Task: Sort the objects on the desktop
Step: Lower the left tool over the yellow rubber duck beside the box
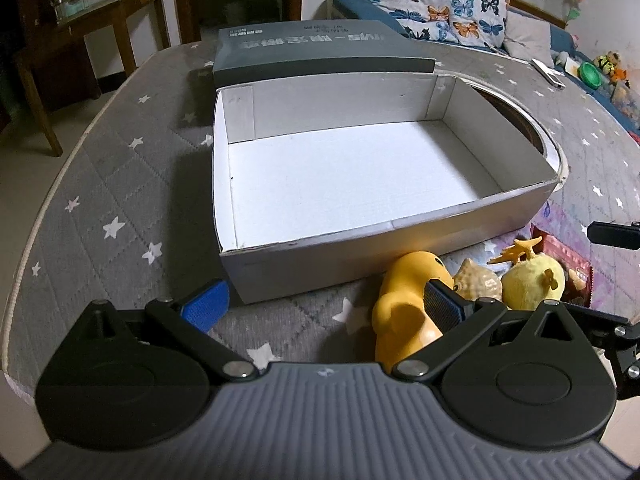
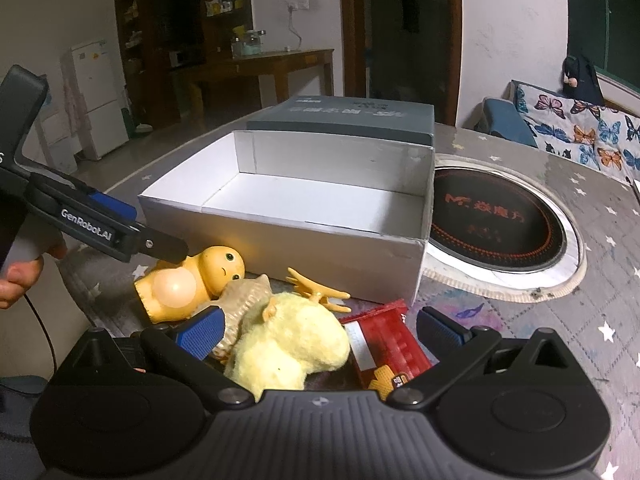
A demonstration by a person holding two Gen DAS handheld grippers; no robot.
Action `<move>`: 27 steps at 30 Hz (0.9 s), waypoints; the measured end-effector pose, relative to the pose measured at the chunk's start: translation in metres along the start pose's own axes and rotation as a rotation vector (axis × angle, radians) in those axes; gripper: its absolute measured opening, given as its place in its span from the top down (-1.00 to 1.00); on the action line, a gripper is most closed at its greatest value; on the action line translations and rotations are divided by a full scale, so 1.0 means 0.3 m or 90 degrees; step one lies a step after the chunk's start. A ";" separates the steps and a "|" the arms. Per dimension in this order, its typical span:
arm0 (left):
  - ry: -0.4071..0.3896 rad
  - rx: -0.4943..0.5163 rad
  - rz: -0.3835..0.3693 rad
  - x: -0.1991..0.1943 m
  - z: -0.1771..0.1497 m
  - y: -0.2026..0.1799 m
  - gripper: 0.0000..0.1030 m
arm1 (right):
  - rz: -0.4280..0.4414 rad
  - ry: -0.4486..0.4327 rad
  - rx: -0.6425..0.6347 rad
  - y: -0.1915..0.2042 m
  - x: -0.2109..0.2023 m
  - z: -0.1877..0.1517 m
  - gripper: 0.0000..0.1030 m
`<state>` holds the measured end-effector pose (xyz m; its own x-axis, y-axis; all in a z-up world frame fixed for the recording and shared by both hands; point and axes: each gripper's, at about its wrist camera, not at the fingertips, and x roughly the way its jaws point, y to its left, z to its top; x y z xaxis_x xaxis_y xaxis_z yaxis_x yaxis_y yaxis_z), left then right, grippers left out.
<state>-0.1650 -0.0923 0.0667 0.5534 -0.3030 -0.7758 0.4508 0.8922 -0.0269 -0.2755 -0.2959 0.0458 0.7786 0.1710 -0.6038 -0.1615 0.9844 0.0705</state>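
A white box (image 1: 360, 184) sits open and empty in the middle of a grey star-print table (image 1: 120, 200), with its dark lid (image 1: 320, 54) lying flat just behind it. To the box's right, a round black cooktop (image 2: 500, 216) is set into the table. Further off stand a wooden side table (image 1: 104, 12), a white fridge (image 2: 98, 96) and a sofa with butterfly cushions (image 1: 436, 4).

The things to sort lie in a huddle against the box's near wall, and that wall stands between them and the inside. There are 5: an orange rubber doll (image 2: 192, 280) on its back, a tan shell (image 2: 248, 300) touching it, a pale yellow plush (image 2: 296, 340) leaning on the shell, an orange antler-shaped piece (image 2: 316, 288) just behind the plush, and a red snack packet (image 2: 384, 344) partly under the plush.

The left gripper (image 1: 326, 304) is spread wide and holds nothing. Its right finger (image 1: 442, 306) is at the doll's (image 1: 404, 304) side; whether it touches, I cannot tell. Its left finger (image 1: 208, 304) hangs over bare cloth near the box corner. From the right camera, a finger tip (image 2: 168, 246) of this tool sits right above the doll's shoulder, with a hand (image 2: 20, 280) on the handle.

The right gripper (image 2: 320, 328) is wide open too, empty, straddling the plush and packet.
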 end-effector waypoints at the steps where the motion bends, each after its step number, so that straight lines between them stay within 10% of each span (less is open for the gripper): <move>1: 0.001 0.000 0.001 0.001 -0.001 -0.001 -1.00 | 0.000 0.000 0.000 -0.004 -0.001 -0.001 -1.00; 27: 0.008 0.020 -0.013 -0.026 -0.044 -0.031 -1.00 | 0.009 0.000 -0.020 0.095 -0.006 0.009 -1.00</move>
<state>-0.1825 -0.0938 0.0647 0.5354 -0.3163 -0.7831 0.4835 0.8750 -0.0229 -0.2800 -0.2681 0.0510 0.7759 0.1841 -0.6034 -0.1905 0.9802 0.0540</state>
